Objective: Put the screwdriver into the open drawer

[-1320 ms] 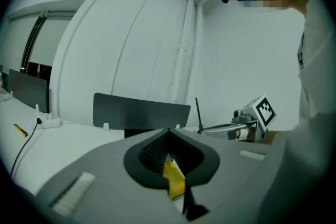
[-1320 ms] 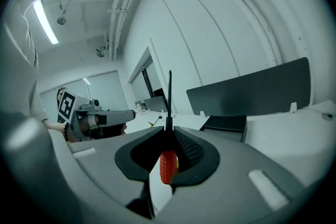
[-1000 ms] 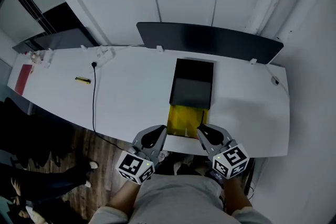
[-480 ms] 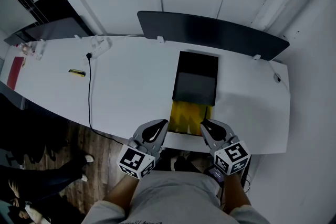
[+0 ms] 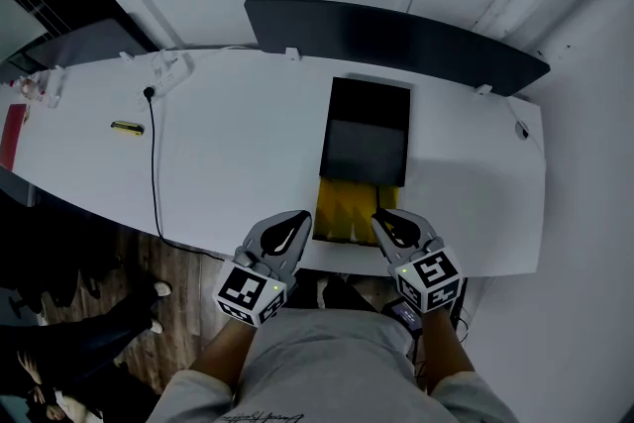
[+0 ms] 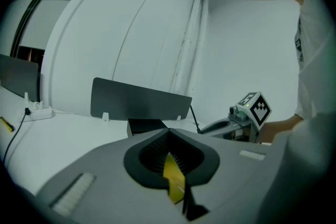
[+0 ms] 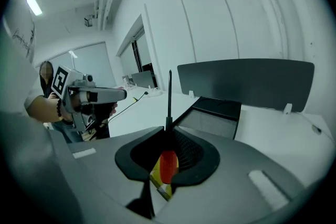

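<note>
The right gripper (image 7: 168,132) pinches the screwdriver (image 7: 168,164) by its red handle, at the near edge of the open yellow drawer (image 5: 343,209); the left gripper (image 6: 168,132) is pressed together, empty. Carrying looks nearly done; next, lower the screwdriver into the drawer and spread the jaws.

Screwdriver handle (image 7: 168,164) half-hidden between jaws
</note>
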`<action>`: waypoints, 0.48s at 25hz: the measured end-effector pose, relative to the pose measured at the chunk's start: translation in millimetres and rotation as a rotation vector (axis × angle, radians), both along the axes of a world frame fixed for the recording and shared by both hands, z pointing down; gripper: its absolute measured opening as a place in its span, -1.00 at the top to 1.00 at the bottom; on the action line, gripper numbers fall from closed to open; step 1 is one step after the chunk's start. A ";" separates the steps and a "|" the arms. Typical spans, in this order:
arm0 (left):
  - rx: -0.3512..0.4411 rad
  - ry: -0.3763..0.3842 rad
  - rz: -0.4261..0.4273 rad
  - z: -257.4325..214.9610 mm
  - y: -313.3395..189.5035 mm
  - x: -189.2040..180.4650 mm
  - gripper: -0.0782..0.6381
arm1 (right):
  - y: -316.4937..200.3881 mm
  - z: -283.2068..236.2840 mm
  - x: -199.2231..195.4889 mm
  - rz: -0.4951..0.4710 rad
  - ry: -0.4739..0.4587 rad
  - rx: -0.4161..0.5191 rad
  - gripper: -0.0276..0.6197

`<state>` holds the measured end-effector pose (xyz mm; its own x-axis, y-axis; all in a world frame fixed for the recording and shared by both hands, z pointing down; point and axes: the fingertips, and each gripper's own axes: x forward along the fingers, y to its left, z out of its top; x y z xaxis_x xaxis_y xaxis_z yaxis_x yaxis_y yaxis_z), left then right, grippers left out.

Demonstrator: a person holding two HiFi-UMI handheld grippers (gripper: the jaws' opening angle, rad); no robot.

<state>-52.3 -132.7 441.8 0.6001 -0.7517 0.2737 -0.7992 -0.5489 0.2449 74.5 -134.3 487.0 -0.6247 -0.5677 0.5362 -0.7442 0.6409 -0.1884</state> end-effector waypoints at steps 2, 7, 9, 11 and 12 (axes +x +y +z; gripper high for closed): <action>-0.005 -0.002 0.003 4.1 -3.8 0.2 0.78 | -2.6 8.7 -0.8 -0.012 0.036 -0.009 0.69; -0.023 -0.008 0.020 10.2 -12.4 1.7 0.78 | -8.4 25.0 -3.8 -0.023 0.089 -0.030 0.69; -0.028 -0.007 0.023 12.0 -15.7 2.6 0.78 | -10.2 32.1 -2.7 -0.029 0.112 -0.040 0.69; -0.035 -0.009 0.023 15.0 -18.7 1.7 0.78 | -12.3 40.2 -2.0 -0.036 0.136 -0.049 0.69; -0.039 -0.011 0.023 16.7 -20.3 0.9 0.78 | -13.5 44.4 -1.8 -0.039 0.150 -0.052 0.69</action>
